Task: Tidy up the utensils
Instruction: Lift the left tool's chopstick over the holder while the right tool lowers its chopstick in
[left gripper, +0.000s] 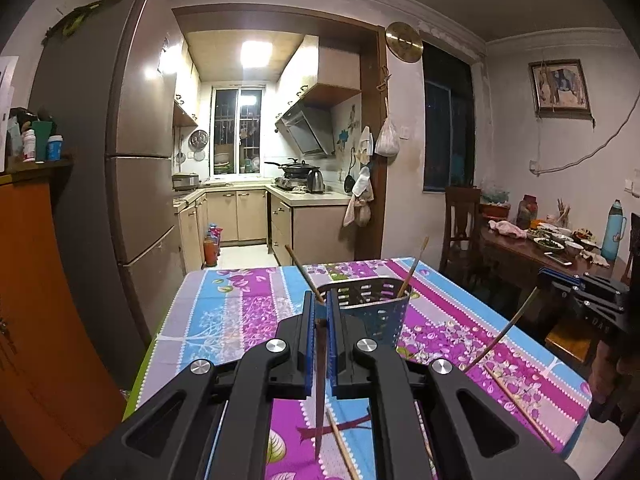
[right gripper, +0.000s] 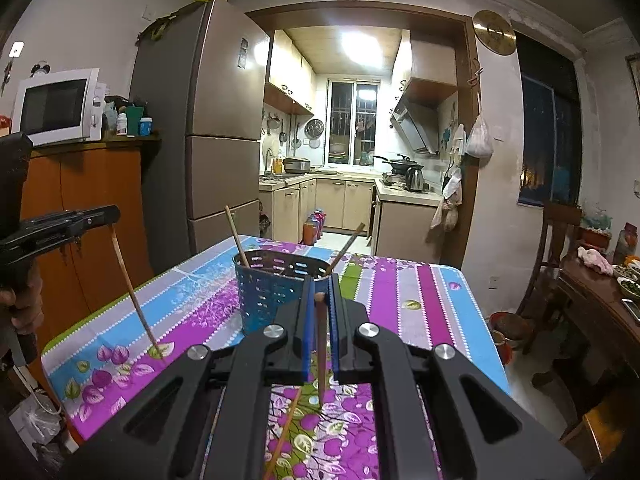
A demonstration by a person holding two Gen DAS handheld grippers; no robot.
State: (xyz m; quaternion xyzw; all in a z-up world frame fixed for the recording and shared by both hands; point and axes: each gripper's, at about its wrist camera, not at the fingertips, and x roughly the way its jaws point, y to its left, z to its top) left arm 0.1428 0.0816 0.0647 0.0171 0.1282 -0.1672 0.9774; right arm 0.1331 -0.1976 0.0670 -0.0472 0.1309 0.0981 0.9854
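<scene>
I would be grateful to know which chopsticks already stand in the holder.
The two chopsticks leaning against opposite rims of the perforated holder; two others are clamped in claws, the rest lie on the tablecloth.

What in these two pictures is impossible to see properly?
- Holder base, left wrist view: hidden by the left gripper.
- Holder's inside, both views: its wall blocks it.
- Loose chopstick, right wrist view: partly covered by the right gripper.
- Dishes on the far table: too small.

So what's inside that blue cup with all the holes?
Two chopsticks stand inside the blue holder, leaning on opposite sides with their tops sticking out. Their lower ends and the holder's bottom are hidden by its wall.
</scene>
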